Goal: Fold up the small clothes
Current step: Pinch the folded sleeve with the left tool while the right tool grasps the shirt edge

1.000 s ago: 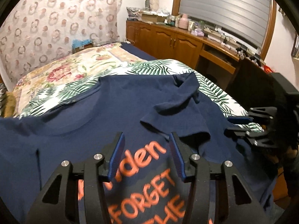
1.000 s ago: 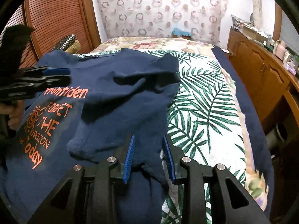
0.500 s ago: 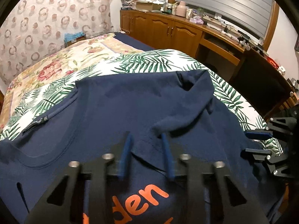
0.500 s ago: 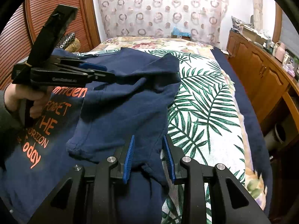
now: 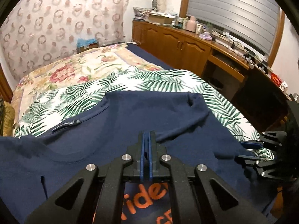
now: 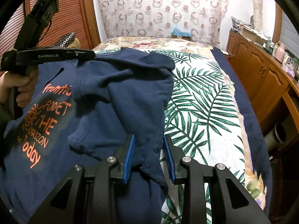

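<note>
A navy T-shirt (image 6: pixel 130 93) with orange lettering lies spread over the bed, one sleeve folded in across its chest. My left gripper (image 5: pixel 147 137) is shut on the edge of that sleeve fold (image 5: pixel 179 128), near the collar. From the right wrist view, the left gripper (image 6: pixel 92 54) is held in a hand at the shirt's far left. My right gripper (image 6: pixel 148 156) stands partly open astride a ridge of the shirt's side edge. The cloth lies between its blue pads (image 6: pixel 129 155), and a sliver of bedcover shows beside the right one. The same right gripper (image 5: pixel 249 150) sits at the bed's right edge.
The bed carries a palm-leaf cover (image 6: pixel 201 108) and a floral quilt (image 5: pixel 71 71) further back. A wooden cabinet (image 5: pixel 179 44) crowded with small items runs along the right wall. A patterned curtain (image 6: pixel 158 9) hangs behind the bed, and a slatted wooden door (image 6: pixel 61 18) stands at left.
My left gripper moved forward from the lettering to the folded sleeve and went from wide open to shut on its edge. The right gripper has kept still.
</note>
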